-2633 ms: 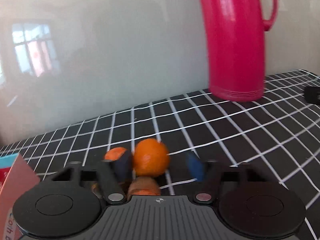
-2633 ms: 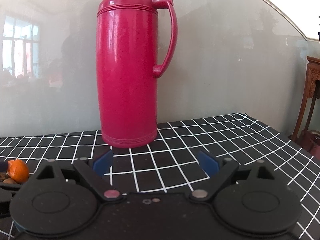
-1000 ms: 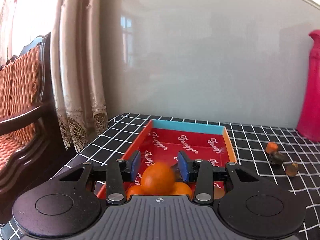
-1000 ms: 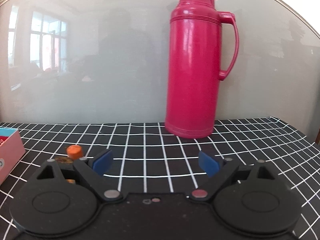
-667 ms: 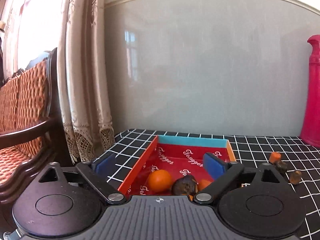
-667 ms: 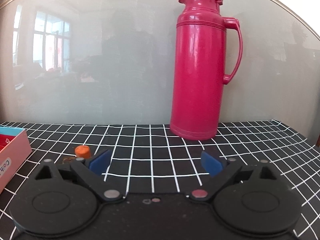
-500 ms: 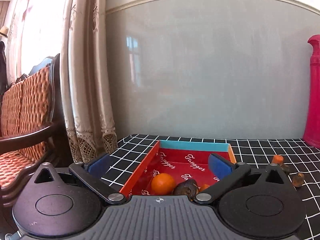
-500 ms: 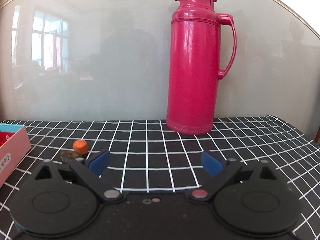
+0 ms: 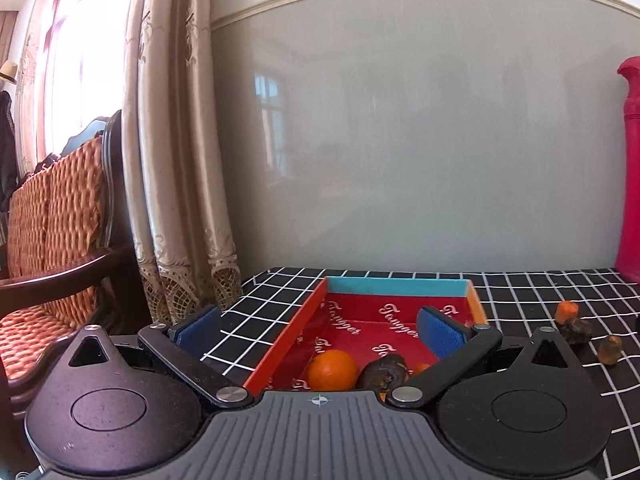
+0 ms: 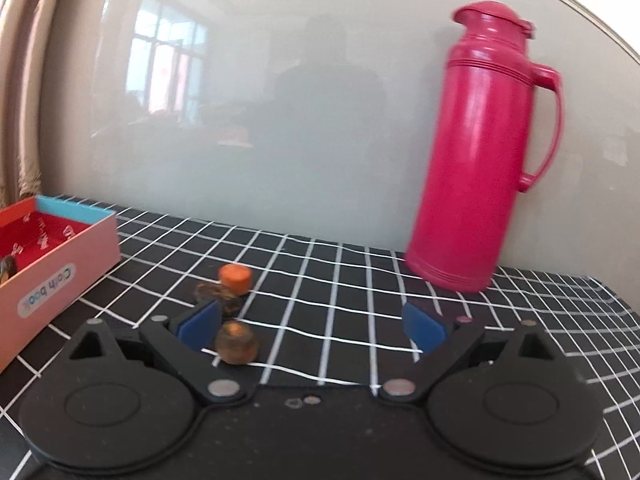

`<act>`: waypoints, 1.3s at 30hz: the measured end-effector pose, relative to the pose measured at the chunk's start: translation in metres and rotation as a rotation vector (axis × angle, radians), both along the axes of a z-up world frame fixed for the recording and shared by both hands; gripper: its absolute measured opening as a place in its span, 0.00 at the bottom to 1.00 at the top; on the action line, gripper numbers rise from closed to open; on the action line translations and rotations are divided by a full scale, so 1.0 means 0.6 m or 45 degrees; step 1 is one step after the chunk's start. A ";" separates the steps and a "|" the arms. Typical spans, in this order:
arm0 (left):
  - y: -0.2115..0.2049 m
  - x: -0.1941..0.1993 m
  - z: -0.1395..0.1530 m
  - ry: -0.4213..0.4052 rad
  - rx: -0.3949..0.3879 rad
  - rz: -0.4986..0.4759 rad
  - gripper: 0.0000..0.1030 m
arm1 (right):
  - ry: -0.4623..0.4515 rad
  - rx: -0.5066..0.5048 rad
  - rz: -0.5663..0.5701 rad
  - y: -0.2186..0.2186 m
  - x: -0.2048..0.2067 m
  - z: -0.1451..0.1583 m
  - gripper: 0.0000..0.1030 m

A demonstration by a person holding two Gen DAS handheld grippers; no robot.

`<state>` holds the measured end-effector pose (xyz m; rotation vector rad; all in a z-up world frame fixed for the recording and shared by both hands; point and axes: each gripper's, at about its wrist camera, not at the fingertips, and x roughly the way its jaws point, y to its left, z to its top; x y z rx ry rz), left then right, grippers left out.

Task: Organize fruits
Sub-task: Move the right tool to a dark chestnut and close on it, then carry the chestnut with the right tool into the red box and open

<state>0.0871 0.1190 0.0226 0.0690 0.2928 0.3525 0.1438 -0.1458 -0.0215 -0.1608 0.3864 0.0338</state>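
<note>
A shallow red box (image 9: 400, 287) with a blue far wall lies on the checked tablecloth. Inside it sit an orange (image 9: 332, 370) and a dark wrinkled fruit (image 9: 382, 372). My left gripper (image 9: 318, 326) hovers open above the box's near end, holding nothing. To the right on the cloth lie three small pieces: an orange one (image 10: 235, 275), a dark one (image 10: 218, 294) and a brownish one (image 10: 236, 343). My right gripper (image 10: 312, 326) is open; the brownish piece lies just inside its left finger (image 10: 200, 326), untouched by the pads. The box (image 10: 60, 268) shows at left.
A tall pink thermos (image 10: 480, 148) stands at the back right against the glossy wall. A curtain (image 9: 176, 160) and a wooden chair with a woven cushion (image 9: 52, 240) stand past the table's left edge. Bare checked cloth (image 10: 340, 280) lies between the pieces and the thermos.
My left gripper let go of the orange, which now rests in the box, and its jaws stand wide. My right gripper swung left and closer to the small pieces.
</note>
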 end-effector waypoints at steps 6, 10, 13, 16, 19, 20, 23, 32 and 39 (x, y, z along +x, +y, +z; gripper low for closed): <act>0.014 0.006 -0.004 0.015 0.004 0.015 1.00 | 0.042 0.012 0.081 0.037 0.033 -0.008 0.94; 0.028 0.017 -0.005 0.028 -0.010 0.031 1.00 | 0.105 0.062 0.109 0.055 0.065 -0.016 0.91; 0.037 0.025 -0.008 0.036 -0.022 0.036 1.00 | 0.130 0.060 0.120 0.073 0.084 -0.022 0.84; 0.045 0.032 -0.011 0.049 -0.014 0.038 1.00 | 0.176 0.049 0.127 0.083 0.104 -0.029 0.72; 0.059 0.036 -0.011 0.052 -0.037 0.052 1.00 | 0.222 0.071 0.122 0.082 0.120 -0.032 0.57; 0.062 0.038 -0.012 0.054 -0.045 0.055 1.00 | 0.238 0.077 0.121 0.080 0.125 -0.033 0.57; 0.067 0.043 -0.012 0.058 -0.059 0.058 1.00 | 0.297 0.076 0.110 0.080 0.137 -0.037 0.48; 0.073 0.041 -0.013 0.064 -0.049 0.055 1.00 | 0.303 0.090 0.089 0.075 0.142 -0.037 0.37; 0.079 0.036 -0.014 0.070 -0.051 0.063 1.00 | 0.271 0.089 0.093 0.077 0.126 -0.022 0.37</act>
